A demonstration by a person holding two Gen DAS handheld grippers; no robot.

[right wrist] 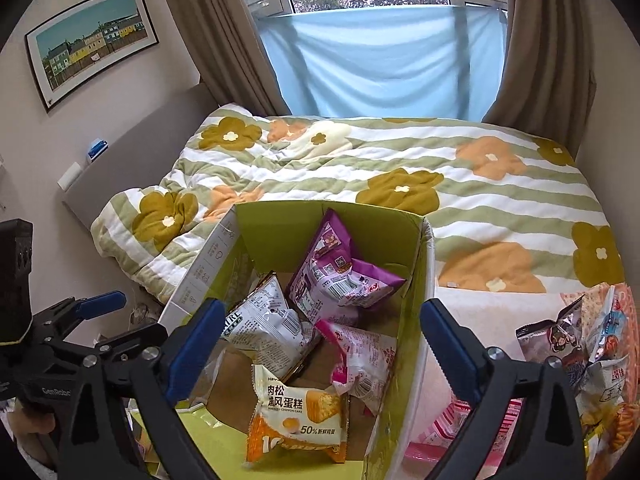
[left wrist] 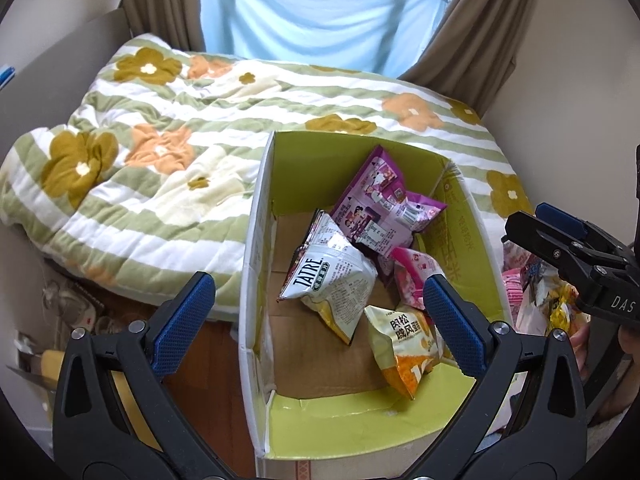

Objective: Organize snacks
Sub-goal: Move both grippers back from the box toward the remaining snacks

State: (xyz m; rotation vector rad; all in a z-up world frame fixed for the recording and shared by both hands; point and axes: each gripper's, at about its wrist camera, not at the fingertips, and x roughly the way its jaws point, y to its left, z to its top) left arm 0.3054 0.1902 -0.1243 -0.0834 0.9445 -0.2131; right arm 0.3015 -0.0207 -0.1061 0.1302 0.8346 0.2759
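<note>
Bedroom: striped floral quilt (right wrist: 400, 168) covers the bed, open green-lined carton (right wrist: 404, 380) at its near edge. Inside: purple pack (right wrist: 332, 276) at far wall, white pack (right wrist: 268, 328) left, orange cake pack (right wrist: 296, 420) nearest. Left gripper (left wrist: 316, 316) and right gripper (right wrist: 322, 344): both jaws wide, empty, above carton.
</note>
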